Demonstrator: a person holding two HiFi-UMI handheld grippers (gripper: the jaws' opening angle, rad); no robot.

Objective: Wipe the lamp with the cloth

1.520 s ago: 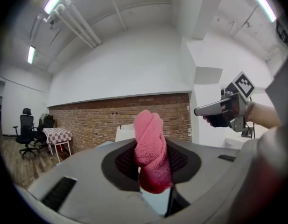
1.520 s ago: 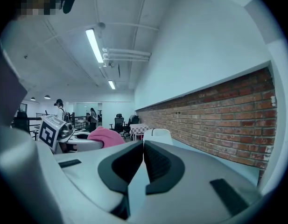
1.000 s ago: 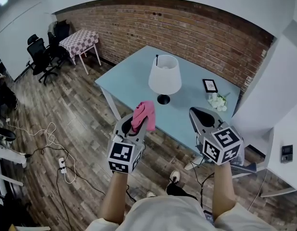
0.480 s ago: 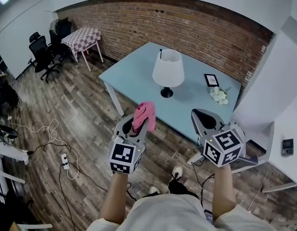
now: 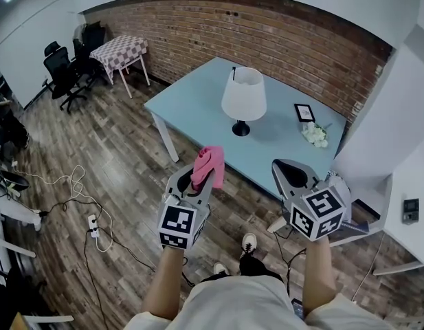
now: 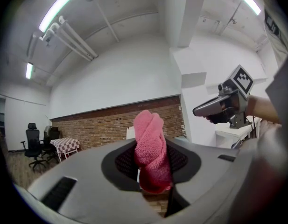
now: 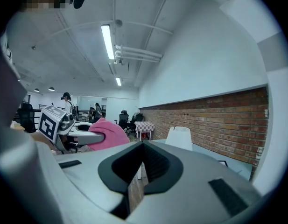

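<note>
The right gripper (image 7: 143, 146) is seen with its jaws closed together and nothing between them. To the left, a pink cloth (image 7: 114, 133) is clamped in the left gripper (image 7: 97, 137). Farther off, a white lamp (image 7: 180, 137) is seen on the table (image 7: 214, 154).

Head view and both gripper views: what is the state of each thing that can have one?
Left gripper: shut on the cloth.
Right gripper: shut, empty.
Cloth: bunched, in the air, short of the table.
Lamp: upright on the table, not touched by either gripper.
Picture frame: on the table, beside the lamp, apart from it.
</note>
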